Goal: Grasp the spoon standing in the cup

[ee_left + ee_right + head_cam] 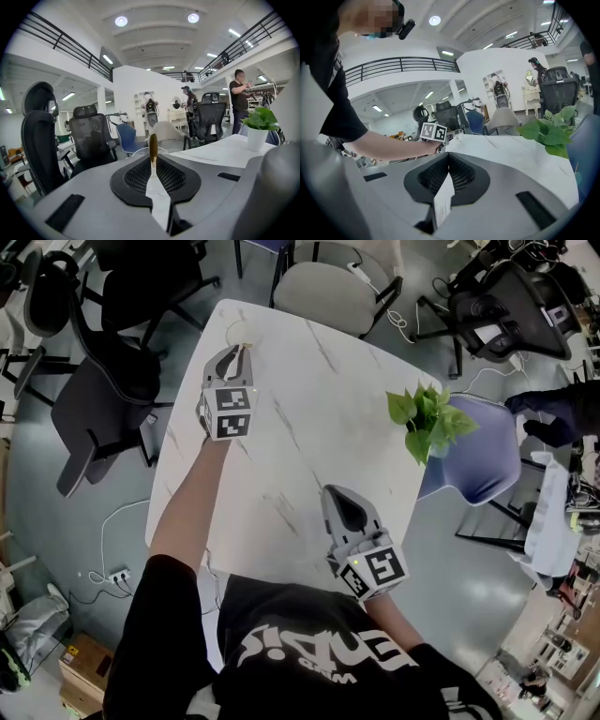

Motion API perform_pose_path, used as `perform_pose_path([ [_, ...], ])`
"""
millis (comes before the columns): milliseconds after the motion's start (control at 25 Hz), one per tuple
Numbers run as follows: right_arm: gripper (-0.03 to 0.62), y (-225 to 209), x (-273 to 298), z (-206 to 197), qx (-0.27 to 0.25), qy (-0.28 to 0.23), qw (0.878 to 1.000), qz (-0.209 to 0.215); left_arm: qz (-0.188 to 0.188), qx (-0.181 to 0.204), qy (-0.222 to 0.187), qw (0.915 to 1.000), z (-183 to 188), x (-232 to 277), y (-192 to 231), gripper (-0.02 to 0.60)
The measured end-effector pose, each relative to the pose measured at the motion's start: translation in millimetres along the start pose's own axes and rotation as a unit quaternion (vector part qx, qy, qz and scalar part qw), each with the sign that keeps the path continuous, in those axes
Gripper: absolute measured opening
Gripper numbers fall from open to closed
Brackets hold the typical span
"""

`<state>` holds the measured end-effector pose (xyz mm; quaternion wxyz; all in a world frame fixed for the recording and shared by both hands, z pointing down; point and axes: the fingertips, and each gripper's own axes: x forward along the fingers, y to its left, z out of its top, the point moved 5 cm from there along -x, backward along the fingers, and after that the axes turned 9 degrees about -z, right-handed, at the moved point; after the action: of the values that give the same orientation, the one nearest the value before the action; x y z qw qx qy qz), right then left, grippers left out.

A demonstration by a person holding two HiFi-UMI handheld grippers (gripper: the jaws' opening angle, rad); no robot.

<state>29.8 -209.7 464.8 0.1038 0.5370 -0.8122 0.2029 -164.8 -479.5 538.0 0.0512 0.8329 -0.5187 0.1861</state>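
A clear cup (pixel 238 332) stands at the far left corner of the white marble table (pixel 309 437). In the left gripper view a spoon (pixel 153 142) with a brown handle stands upright in the cup (pixel 138 151). My left gripper (pixel 153 160) has its jaws drawn in on the handle, gripping it just above the rim. In the head view the left gripper (pixel 238 354) points away from me at the cup. My right gripper (pixel 339 495) hovers over the table's near side, shut with nothing in it, its tips meeting in the right gripper view (pixel 448 156).
A potted green plant (pixel 427 418) stands at the table's right edge. A beige chair (pixel 333 282) is at the far side, a blue chair (pixel 483 456) at the right, and black office chairs (pixel 94 390) at the left. People stand in the background.
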Motion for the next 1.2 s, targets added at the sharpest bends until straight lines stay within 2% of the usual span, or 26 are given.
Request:
perform_pose_path([
  [560,0.012,12,-19,8,-0.007,-0.016,1.000,0.013,-0.003,0.020,-0.035,0.9992,40,-36,-6,0.042],
  [920,0.012,19,-43,11,-0.009,-0.034,0.999,0.016,-0.001,0.037,-0.069,0.9969,74,-78,-13,0.042],
  [1200,0.012,23,-65,9,-0.010,-0.046,0.999,0.014,-0.006,0.040,-0.083,0.9957,87,-115,-29,0.041],
])
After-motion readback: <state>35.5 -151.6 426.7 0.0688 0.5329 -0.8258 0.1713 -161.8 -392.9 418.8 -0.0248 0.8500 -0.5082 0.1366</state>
